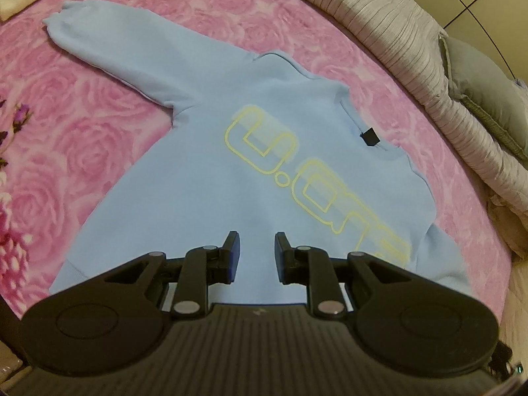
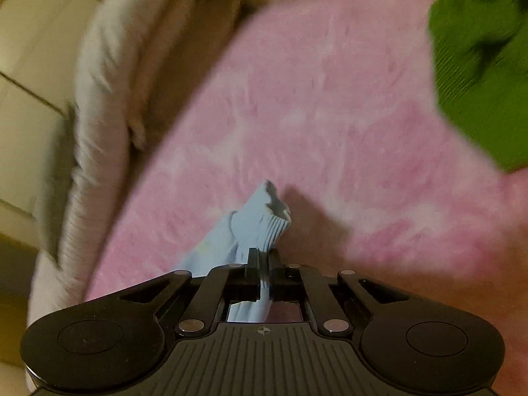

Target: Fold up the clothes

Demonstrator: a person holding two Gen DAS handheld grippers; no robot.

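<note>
Left gripper (image 1: 255,253): jaws parted, nothing between them, poised over the lower body of the sweatshirt (image 1: 250,171). Right gripper (image 2: 263,269): clenched on the sweatshirt's ribbed cuff (image 2: 264,221), which is lifted clear of the bedspread (image 2: 330,105). Sweatshirt: pale blue, yellow outlined lettering across chest, black neck tag, spread flat on the pink rose-patterned bedspread, one sleeve outstretched. Green garment (image 2: 475,76): blurred, far side of bedspread

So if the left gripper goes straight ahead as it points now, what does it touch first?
Most likely the sweatshirt. The open left gripper points at its lower front, just below the yellow print, with nothing between. How high it hovers above the fabric is unclear.
</note>
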